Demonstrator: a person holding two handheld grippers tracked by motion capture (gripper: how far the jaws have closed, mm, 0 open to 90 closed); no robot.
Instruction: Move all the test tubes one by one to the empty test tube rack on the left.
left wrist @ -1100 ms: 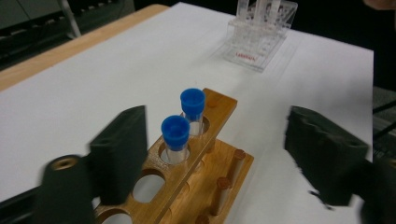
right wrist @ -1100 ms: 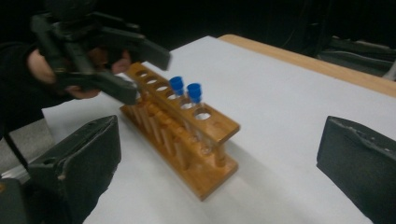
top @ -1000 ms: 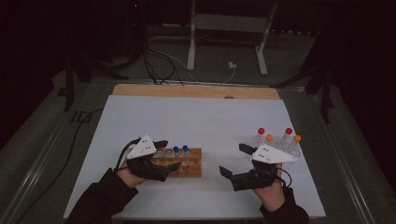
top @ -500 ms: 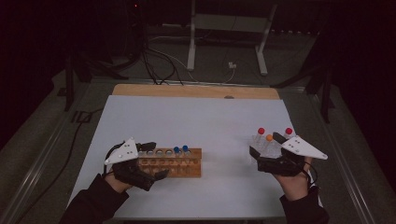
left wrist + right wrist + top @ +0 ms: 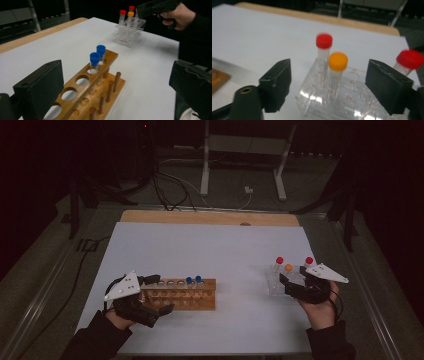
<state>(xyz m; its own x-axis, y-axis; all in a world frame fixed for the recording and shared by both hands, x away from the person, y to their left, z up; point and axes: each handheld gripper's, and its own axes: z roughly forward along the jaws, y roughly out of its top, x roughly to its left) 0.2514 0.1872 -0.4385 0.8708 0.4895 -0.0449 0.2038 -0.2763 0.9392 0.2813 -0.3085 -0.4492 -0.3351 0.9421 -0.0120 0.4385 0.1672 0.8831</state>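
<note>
A wooden tube rack (image 5: 200, 296) lies at the front left with two blue-capped tubes (image 5: 194, 280) standing in it. My left gripper (image 5: 164, 293) is open wide, its jaws straddling the rack's left end without touching it; in the left gripper view the wooden rack (image 5: 95, 87) and the blue-capped tubes (image 5: 97, 56) sit between the jaws. A clear rack (image 5: 276, 287) at the right holds two red-capped tubes (image 5: 279, 260) and an orange-capped tube (image 5: 288, 267). My right gripper (image 5: 291, 279) is at the clear rack. Its jaws have just been closing, with the orange-capped tube (image 5: 338, 61) ahead between them, untouched.
The white table top (image 5: 225, 245) ends in a wooden strip (image 5: 210, 217) at the back. Cables and a metal stand (image 5: 240, 165) lie on the dark floor beyond. In the left gripper view the clear rack (image 5: 130, 33) stands far off under the right gripper (image 5: 157, 7).
The right hand has swung from the front middle out to the clear rack and its jaws have narrowed. The left hand has slid left along the wooden rack.
</note>
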